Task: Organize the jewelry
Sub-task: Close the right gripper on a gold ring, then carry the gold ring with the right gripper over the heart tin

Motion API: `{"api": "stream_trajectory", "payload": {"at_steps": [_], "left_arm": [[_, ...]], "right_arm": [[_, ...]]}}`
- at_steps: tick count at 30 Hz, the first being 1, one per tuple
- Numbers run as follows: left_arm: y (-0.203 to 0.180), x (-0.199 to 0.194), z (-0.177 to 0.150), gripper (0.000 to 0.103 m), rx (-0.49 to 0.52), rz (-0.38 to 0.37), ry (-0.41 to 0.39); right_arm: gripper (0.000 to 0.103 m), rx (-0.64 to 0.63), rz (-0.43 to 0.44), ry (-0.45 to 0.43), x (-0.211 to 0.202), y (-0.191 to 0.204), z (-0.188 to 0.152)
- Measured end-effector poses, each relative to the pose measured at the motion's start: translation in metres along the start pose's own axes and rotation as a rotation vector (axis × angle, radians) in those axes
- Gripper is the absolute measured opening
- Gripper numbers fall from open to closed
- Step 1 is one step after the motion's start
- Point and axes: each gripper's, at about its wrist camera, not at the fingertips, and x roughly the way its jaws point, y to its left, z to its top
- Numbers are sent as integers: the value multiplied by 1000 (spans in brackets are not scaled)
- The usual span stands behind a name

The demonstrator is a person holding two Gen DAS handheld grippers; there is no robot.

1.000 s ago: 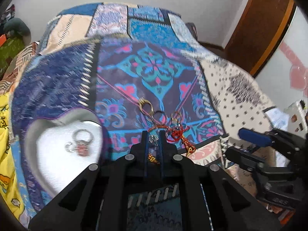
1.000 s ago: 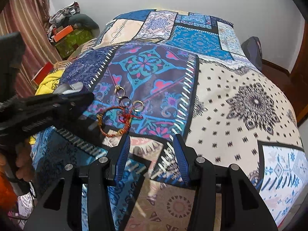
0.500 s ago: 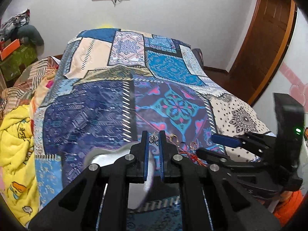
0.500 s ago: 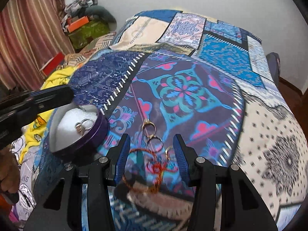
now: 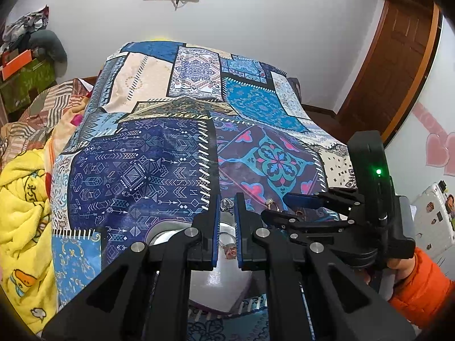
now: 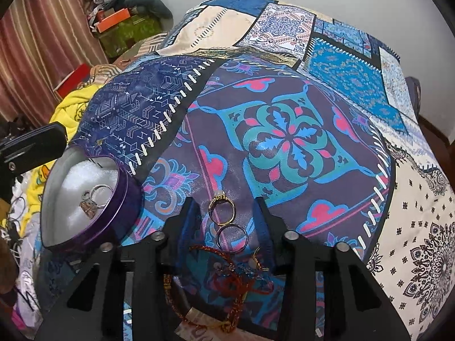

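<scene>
Gold ring [image 6: 221, 209] looks light, stiff, slippery: grip across band; right tool [image 6: 227, 213] apart, left tool [image 5: 226, 203] clamped on small silver charm [image 5: 226, 204].

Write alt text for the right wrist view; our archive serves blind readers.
The open right claw hovers low over a gold ring and a silver ring on a patterned quilt, a red cord bracelet nearer the camera. At left, a purple heart-shaped tin holds rings.
</scene>
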Motion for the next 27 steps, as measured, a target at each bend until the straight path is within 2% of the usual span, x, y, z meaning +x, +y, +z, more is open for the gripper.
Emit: {"api": "stream_trajectory", "payload": {"at_steps": [2,11,21,27], "left_arm": [[1,0,-1,8,-2,0,-1],[-4,-6,-4,8,-5,3,-2],[0,-43,6,8,0,35,-62],[6,-64,9,8,-11,43,-86]], "right_arm": [[18,-1,9,1,0,1,0],[17,27,21,-22,-11,4,8],[17,-55,21,-164,-75,38,24],[17,-89,50,-199,-90,59,24]]}}
